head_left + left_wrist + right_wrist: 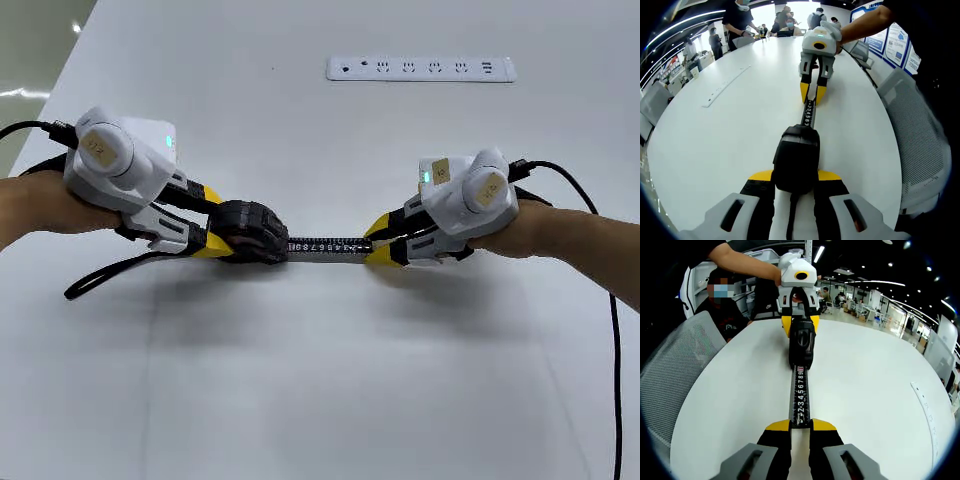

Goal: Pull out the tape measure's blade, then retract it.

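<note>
— Two grippers face each other low over the counter (320, 400). What do we record for the left gripper (212, 222)?
— We find it clamped on the black tape measure (250, 232), whose body sits between its yellow-tipped jaws. A black strap (110, 275) trails on the counter behind it.
— And the right gripper (378, 243)?
— Pinched shut on the end of the blade (328, 245). We note the blade drawn out a short way, running straight from the tape measure ahead of the left gripper into the right gripper's jaws, numerals up.
— Does the blade touch the counter?
— We cannot tell.
— Anything beyond the grippers?
— A white power strip (420, 68), well apart from both.
</note>
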